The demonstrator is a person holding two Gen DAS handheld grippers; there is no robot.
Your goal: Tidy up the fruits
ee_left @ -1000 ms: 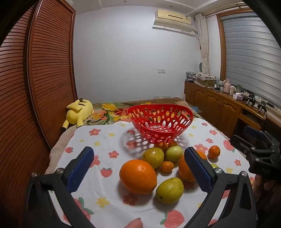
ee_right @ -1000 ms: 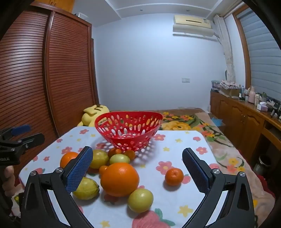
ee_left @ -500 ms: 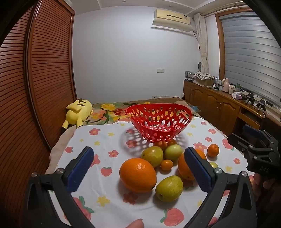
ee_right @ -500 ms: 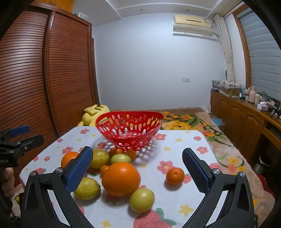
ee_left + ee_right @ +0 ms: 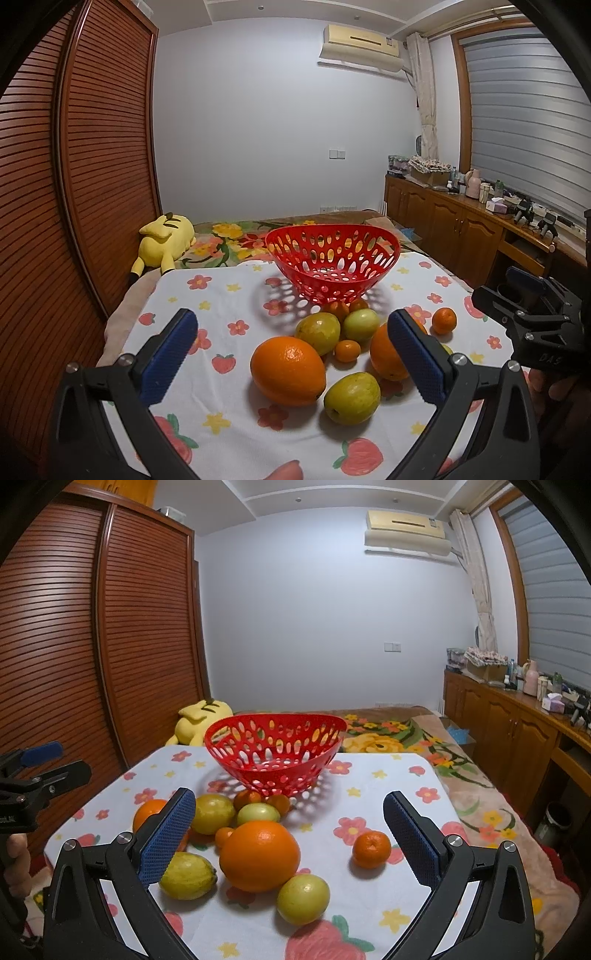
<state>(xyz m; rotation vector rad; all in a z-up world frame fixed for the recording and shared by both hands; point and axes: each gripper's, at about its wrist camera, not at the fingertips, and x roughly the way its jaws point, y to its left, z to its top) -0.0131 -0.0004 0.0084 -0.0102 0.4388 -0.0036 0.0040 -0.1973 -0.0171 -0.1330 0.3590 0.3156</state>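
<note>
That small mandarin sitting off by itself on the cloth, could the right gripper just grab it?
Probably yes. The small mandarin sits apart from the other fruit, and the right gripper hovers open and empty just short of it, with nothing in between.

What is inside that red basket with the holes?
Nothing that shows: the red basket looks empty through its holes and over its rim. All the fruit, like the big orange, lies on the tablecloth. The near wall partly hides its bottom.
</note>
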